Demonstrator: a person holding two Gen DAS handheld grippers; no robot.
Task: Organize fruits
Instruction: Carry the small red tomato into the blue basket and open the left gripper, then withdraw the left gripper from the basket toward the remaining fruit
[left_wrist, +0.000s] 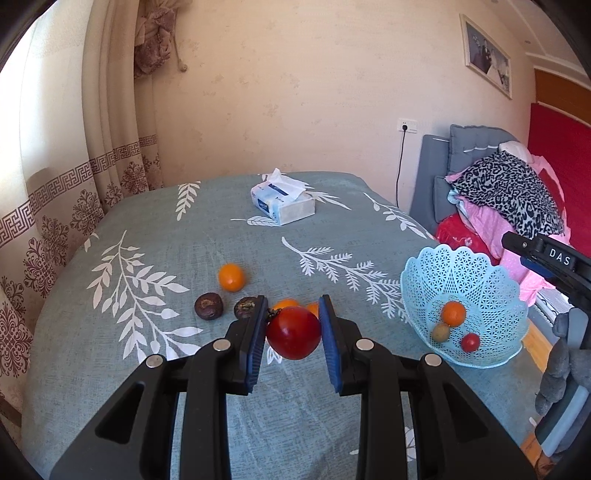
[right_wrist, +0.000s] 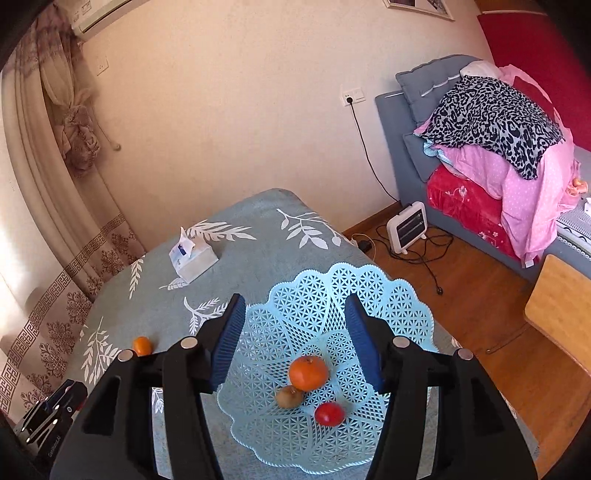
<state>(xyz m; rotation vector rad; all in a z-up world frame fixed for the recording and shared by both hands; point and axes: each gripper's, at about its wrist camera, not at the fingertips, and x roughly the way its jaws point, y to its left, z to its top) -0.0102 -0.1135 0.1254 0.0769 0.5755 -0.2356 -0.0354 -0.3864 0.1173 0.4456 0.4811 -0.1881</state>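
Observation:
My left gripper (left_wrist: 293, 308) is shut on a red apple (left_wrist: 293, 336), held just above the teal tablecloth (left_wrist: 155, 236). On the cloth behind it lie an orange (left_wrist: 231, 277), two dark brown fruits (left_wrist: 209, 306) (left_wrist: 246, 308) and two more oranges (left_wrist: 284, 304), partly hidden by the apple. A light blue lattice basket (left_wrist: 424, 284) stands at the table's right edge and holds an orange (left_wrist: 454, 313), a brownish fruit (left_wrist: 441, 332) and a small red fruit (left_wrist: 470, 342). My right gripper (right_wrist: 295, 332) is open and empty, above the basket (right_wrist: 332, 295).
A tissue box (left_wrist: 282, 203) sits at the far middle of the table. Curtains hang at the left. At the right are a grey sofa with piled clothes (right_wrist: 491, 122), a small heater (right_wrist: 408, 227) with cables on the wooden floor, and a wooden stool (right_wrist: 561, 306).

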